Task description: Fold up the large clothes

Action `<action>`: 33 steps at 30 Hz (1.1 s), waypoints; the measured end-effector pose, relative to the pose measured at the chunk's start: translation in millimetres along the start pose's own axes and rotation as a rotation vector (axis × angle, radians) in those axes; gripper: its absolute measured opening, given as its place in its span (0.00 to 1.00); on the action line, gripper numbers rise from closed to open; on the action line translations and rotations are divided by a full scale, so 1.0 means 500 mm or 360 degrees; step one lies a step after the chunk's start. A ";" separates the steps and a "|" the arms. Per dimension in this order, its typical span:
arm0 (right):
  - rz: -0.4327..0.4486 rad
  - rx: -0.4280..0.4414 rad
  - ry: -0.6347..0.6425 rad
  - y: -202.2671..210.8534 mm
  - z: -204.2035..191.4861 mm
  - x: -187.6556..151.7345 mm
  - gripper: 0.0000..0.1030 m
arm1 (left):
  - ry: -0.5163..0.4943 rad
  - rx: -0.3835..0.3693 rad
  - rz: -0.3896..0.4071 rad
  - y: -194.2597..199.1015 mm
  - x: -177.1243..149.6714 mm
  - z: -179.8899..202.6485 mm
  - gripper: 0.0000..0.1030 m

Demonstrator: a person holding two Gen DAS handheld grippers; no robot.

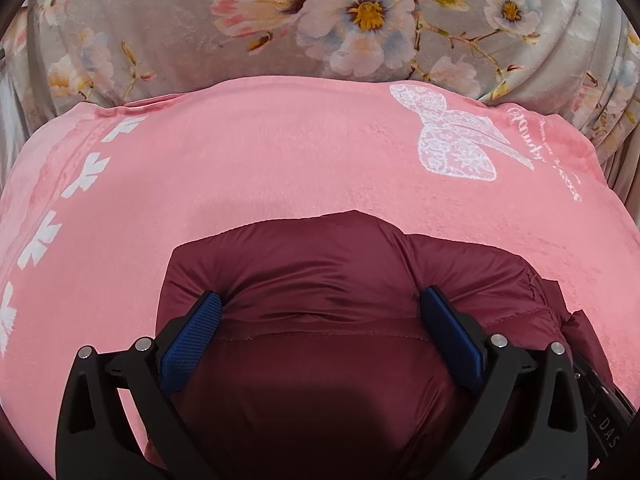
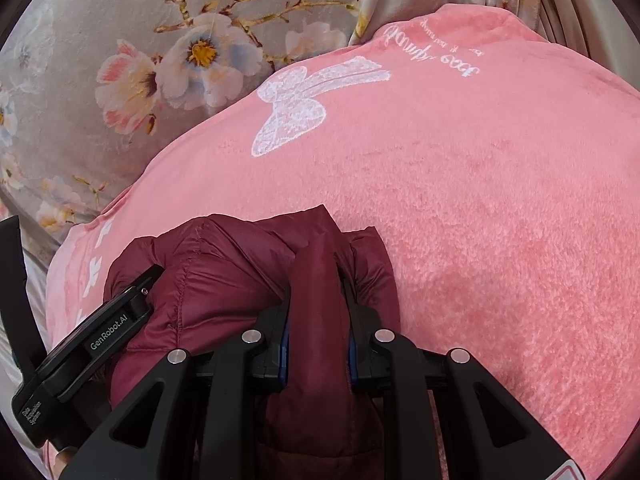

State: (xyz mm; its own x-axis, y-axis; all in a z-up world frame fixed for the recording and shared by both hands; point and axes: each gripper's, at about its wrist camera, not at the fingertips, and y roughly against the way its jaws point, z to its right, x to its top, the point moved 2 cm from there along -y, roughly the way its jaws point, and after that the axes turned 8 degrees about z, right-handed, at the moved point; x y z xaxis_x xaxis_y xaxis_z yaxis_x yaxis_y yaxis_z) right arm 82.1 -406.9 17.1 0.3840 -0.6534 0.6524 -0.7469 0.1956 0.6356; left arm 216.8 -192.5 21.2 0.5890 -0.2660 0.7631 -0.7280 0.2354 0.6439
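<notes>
My right claw is clenched on a pinched ridge of the maroon puffer jacket, so the slippery shell cannot slide off as I fold; my left claw is spread wide, pads pressing the jacket's bulk flat; the jacket lies at six o'clock on the pink blanket, with the floral quilt beyond at twelve.

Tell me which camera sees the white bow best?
The left wrist view. There the bow on the pink blanket shows whole, lacy loops and tails crisp. The right wrist view shows the bow whole too, but tilted and a bit softer.
</notes>
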 end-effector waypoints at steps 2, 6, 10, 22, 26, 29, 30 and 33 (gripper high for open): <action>0.0009 -0.0005 -0.0003 0.000 -0.001 0.000 0.16 | -0.0003 0.0008 -0.0001 -0.002 0.000 0.001 0.95; 0.0034 0.0024 -0.0055 0.002 0.007 0.004 0.16 | -0.0004 0.0018 -0.0008 -0.004 0.002 0.001 0.95; 0.0195 0.0092 -0.0305 0.046 0.063 0.009 0.39 | 0.0012 -0.0006 -0.0032 0.011 0.002 -0.009 0.95; 0.0046 0.0008 0.0138 0.276 0.011 -0.072 0.38 | 0.0016 -0.0105 -0.0182 0.246 -0.096 -0.058 0.92; 0.0013 0.0001 0.0269 0.270 -0.027 -0.113 0.37 | -0.0025 -0.0067 -0.0232 0.255 -0.127 -0.048 0.92; -0.0036 -0.0024 0.0301 0.250 -0.032 -0.141 0.36 | -0.0011 -0.0041 -0.0275 0.252 -0.151 -0.055 0.92; -0.0042 -0.0027 0.0299 0.247 -0.029 -0.146 0.36 | -0.0001 -0.0036 -0.0278 0.251 -0.155 -0.059 0.93; -0.0063 -0.0025 0.0288 0.239 -0.020 -0.159 0.36 | 0.0030 -0.0023 -0.0290 0.249 -0.166 -0.070 0.94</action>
State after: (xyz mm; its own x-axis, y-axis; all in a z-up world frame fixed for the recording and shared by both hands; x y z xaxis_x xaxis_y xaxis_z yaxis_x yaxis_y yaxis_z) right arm -32.4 -324.4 45.3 0.5054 -0.5188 0.6896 -0.7212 0.1847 0.6676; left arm 89.7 -108.5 40.2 0.7170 -0.2881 0.6347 -0.6038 0.1984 0.7721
